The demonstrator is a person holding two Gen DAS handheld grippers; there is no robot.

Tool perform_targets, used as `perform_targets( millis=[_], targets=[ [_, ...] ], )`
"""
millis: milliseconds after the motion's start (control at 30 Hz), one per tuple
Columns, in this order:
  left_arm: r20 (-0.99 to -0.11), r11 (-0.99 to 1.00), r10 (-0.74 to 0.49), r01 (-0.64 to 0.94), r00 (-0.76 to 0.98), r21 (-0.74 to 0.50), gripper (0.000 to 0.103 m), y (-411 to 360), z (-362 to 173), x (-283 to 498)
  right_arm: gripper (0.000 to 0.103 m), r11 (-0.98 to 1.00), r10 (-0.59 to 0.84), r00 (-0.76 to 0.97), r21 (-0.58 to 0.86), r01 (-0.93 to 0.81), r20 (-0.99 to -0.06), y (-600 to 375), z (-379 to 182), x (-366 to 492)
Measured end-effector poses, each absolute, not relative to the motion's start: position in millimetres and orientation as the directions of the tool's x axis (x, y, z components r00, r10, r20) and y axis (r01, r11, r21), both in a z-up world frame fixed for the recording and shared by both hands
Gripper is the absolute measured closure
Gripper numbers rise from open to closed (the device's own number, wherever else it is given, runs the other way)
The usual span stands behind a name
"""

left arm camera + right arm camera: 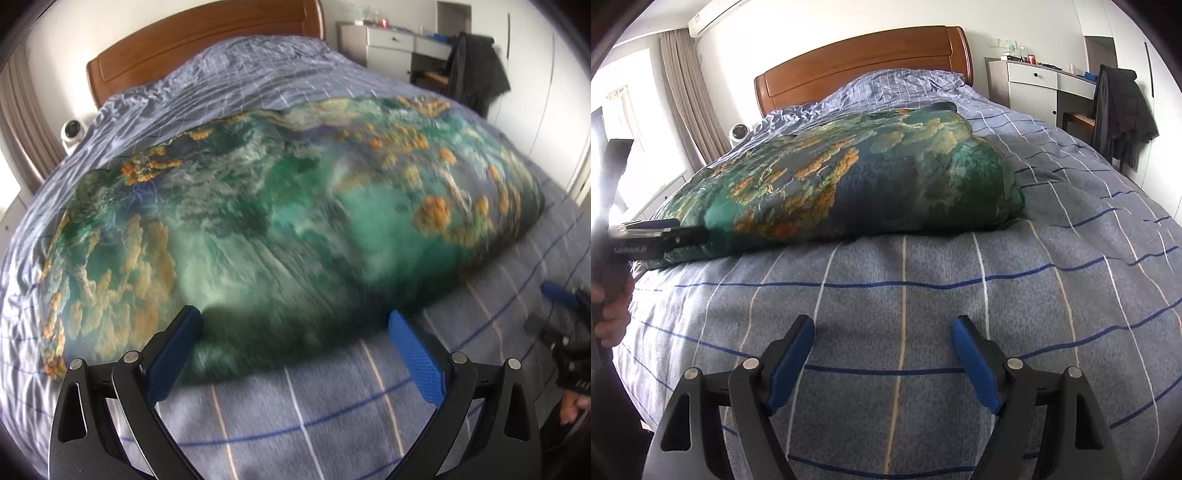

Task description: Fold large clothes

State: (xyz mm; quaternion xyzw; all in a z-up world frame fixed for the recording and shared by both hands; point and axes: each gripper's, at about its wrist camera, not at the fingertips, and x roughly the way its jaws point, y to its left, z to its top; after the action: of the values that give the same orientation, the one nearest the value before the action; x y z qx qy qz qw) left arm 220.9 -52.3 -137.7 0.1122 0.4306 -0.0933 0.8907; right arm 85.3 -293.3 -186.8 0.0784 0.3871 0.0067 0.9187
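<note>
A large green garment (280,221) with orange and tan print lies spread in a thick fold on the bed; it also shows in the right wrist view (857,181). My left gripper (295,325) is open and empty, its blue pads (177,350) astride the garment's near edge. The left gripper also shows at the left of the right wrist view (679,232), right at the garment's near left corner. My right gripper (882,332) is open and empty over the bare duvet, short of the garment. It shows at the right edge of the left wrist view (565,299).
The bed has a blue-grey checked duvet (960,280) and a wooden headboard (864,62). A white desk (1034,85) and a chair draped with a dark jacket (1119,110) stand at the right. A small white fan (738,133) and curtains (687,92) are at the left.
</note>
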Motion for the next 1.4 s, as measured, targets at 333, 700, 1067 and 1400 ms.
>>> perform_targets(
  millis=[333, 700, 1067, 1400],
  targets=[
    [-0.829, 0.944, -0.066, 0.304, 0.555, 0.129, 0.002, -57, -162, 181, 0.023, 0.989, 0.070, 0.702, 0.140, 0.042, -0.709, -293, -190, 84],
    [-0.842, 0.952, -0.105, 0.298, 0.529, 0.068, 0.001, -47, -178, 173, 0.018, 0.992, 0.064, 0.711, 0.119, 0.028, -0.700, -288, -194, 84],
    [-0.849, 0.949, -0.104, 0.306, 0.518, 0.071, 0.001, -48, -183, 160, 0.015, 0.993, 0.065, 0.714, 0.116, 0.023, -0.697, -287, -196, 84],
    [-0.847, 0.950, -0.102, 0.305, 0.521, 0.073, 0.001, -44, -185, 172, 0.014, 0.994, 0.059, 0.717, 0.108, 0.023, -0.695, -284, -197, 85]
  ],
)
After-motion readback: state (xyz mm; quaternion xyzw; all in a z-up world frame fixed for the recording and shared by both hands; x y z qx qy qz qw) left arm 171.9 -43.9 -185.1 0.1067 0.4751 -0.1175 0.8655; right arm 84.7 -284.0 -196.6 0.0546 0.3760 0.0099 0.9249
